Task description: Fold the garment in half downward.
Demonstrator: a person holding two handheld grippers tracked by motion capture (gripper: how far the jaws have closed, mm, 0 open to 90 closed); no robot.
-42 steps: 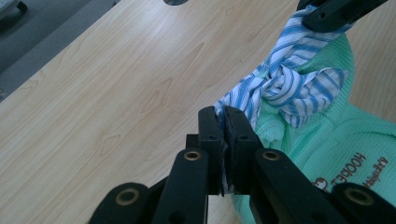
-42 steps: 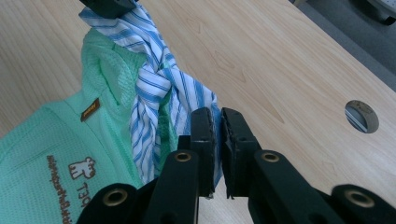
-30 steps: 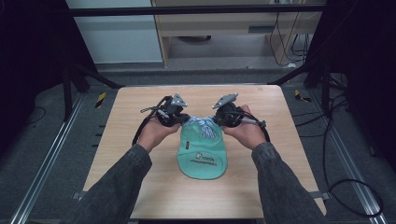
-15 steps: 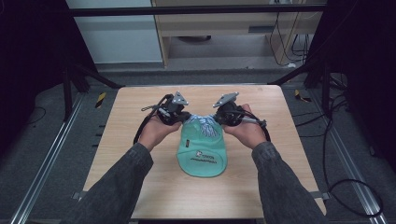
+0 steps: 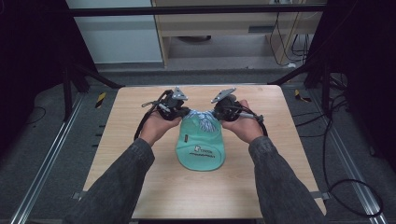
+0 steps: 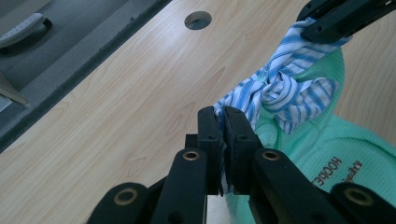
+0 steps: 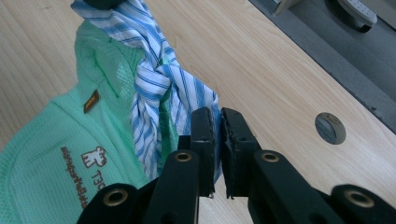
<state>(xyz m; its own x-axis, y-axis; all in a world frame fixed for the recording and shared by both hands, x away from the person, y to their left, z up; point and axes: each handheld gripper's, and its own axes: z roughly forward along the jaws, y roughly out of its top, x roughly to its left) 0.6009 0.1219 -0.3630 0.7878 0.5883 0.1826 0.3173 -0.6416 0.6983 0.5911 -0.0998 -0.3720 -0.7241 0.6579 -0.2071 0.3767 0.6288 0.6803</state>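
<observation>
A mint-green knitted garment (image 5: 201,145) with printed lettering lies flat mid-table. At its far end two blue-and-white striped straps (image 5: 201,119) are crossed into a knot (image 6: 276,89). My left gripper (image 5: 183,112) is shut on the left strap end (image 6: 223,119). My right gripper (image 5: 219,113) is shut on the right strap end (image 7: 217,119). The knot (image 7: 156,77) sits between the two grippers, just above the green fabric (image 7: 51,135). In the left gripper view, the right gripper's jaws (image 6: 336,18) show at the top right, holding the strap.
The wooden table (image 5: 140,186) has bare wood all around the garment. A round cable hole (image 6: 197,19) sits near the far edge, and a plugged one (image 7: 330,128) near the other far corner. Grey floor and a cabinet (image 5: 224,28) lie beyond.
Both grippers and the garment have drifted slightly toward the far edge. Both stay clamped on the strap ends.
</observation>
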